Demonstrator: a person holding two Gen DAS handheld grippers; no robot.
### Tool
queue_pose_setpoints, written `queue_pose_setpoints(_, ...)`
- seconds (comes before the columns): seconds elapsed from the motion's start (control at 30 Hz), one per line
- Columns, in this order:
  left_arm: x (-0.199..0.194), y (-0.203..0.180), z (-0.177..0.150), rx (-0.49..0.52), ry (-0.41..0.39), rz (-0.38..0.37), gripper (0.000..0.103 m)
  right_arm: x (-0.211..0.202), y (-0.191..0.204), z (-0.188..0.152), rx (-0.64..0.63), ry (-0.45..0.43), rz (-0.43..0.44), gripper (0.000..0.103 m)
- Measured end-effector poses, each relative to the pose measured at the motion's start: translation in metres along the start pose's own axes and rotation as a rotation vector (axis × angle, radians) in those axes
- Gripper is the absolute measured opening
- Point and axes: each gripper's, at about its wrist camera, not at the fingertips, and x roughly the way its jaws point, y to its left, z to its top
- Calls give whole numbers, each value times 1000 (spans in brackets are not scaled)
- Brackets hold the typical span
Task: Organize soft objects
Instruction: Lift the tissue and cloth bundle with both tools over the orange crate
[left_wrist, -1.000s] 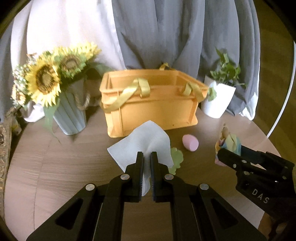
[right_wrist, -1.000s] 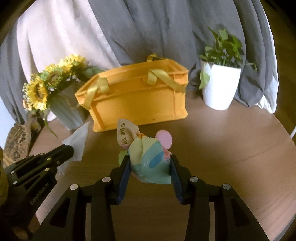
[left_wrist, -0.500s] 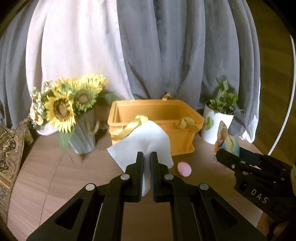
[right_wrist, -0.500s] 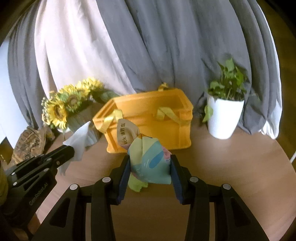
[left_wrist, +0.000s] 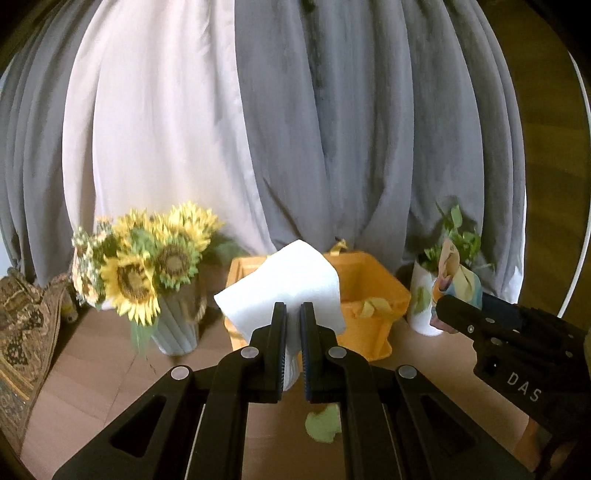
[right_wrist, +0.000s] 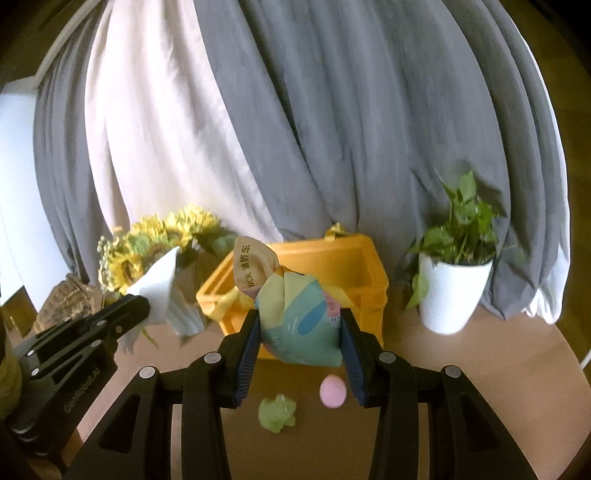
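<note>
The left tongs (left_wrist: 292, 314) are nearly closed, pinching a white cloth (left_wrist: 284, 284) that fans out above the tips and hangs raised over the desk (left_wrist: 92, 369), in front of the orange crate (left_wrist: 373, 295). In the right wrist view the same cloth (right_wrist: 159, 288) shows at the tip of the left tongs (right_wrist: 142, 302), off to the left of the crate (right_wrist: 332, 266).

The right tongs (right_wrist: 299, 332) are held at a medium gap around a pastel printed fabric bundle (right_wrist: 295, 314), pressed between both blue pads, with a tan flap bearing printed characters sticking up at its left. The bundle is lifted off the desk (right_wrist: 480, 369), in line with the crate's near wall. From the left wrist view the right tongs (left_wrist: 441, 312) come in from the right, with the bundle (left_wrist: 456, 277) at their tip in front of a white plant pot (left_wrist: 419, 306).

A small green soft toy (right_wrist: 277, 411) and a pink egg-shaped sponge (right_wrist: 332, 391) lie on the desk below the right tongs, near each other but apart. A piece of the green toy (left_wrist: 324, 424) peeks between the arms of the left tongs.

The crate sits open with yellow ribbon handles (left_wrist: 373, 306) draped over its rim. To its left stands a ribbed vase (left_wrist: 175, 325) of sunflowers (left_wrist: 133, 280); to its right, a leafy plant (right_wrist: 465, 229) in the white pot (right_wrist: 452, 295). Grey and white curtains (right_wrist: 295, 129) hang behind. A patterned fabric (left_wrist: 22, 332) lies at the far left edge.
</note>
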Motion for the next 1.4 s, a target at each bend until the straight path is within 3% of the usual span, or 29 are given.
queue_pose_setpoints(0.8,39,-8,58,49,-114,37,9,44,-11,62,-13,-57,28,43)
queue_pose_setpoints(1.4,116,-8,74,69,-62,40,9,109,-21,91,-39,-43,-3,43)
